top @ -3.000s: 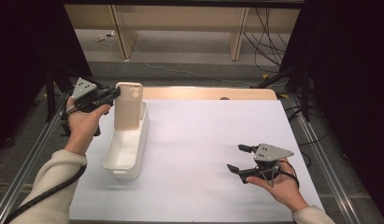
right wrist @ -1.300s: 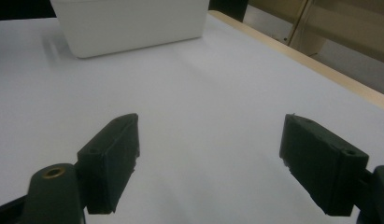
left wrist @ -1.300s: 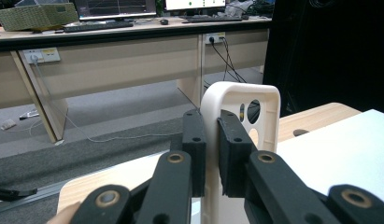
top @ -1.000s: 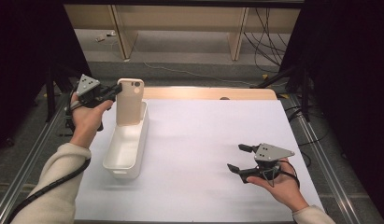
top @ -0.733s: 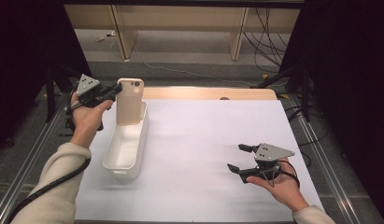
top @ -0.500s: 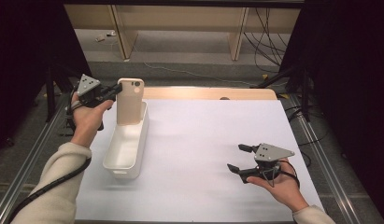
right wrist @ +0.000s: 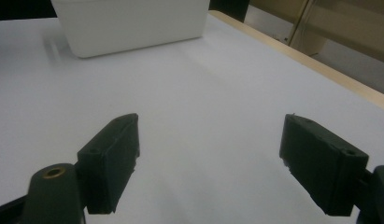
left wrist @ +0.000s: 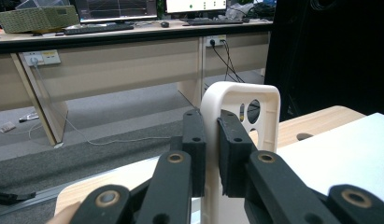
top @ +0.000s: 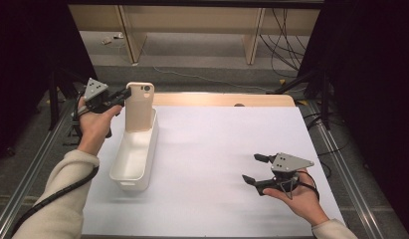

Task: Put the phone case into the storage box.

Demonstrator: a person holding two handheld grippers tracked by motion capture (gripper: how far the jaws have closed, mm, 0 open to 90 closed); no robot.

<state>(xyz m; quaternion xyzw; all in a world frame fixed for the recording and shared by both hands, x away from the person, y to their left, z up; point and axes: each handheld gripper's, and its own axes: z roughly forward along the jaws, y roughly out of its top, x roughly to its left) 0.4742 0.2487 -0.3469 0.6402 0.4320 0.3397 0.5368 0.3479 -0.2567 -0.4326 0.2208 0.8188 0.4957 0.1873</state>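
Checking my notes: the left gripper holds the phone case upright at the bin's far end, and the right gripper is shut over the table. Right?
Not quite. The right gripper is open, jaws wide apart, as the right gripper view shows. The left gripper does hold the phone case upright at the bin's far end.

One phone case, one bin

Beige phone case upright in white bin
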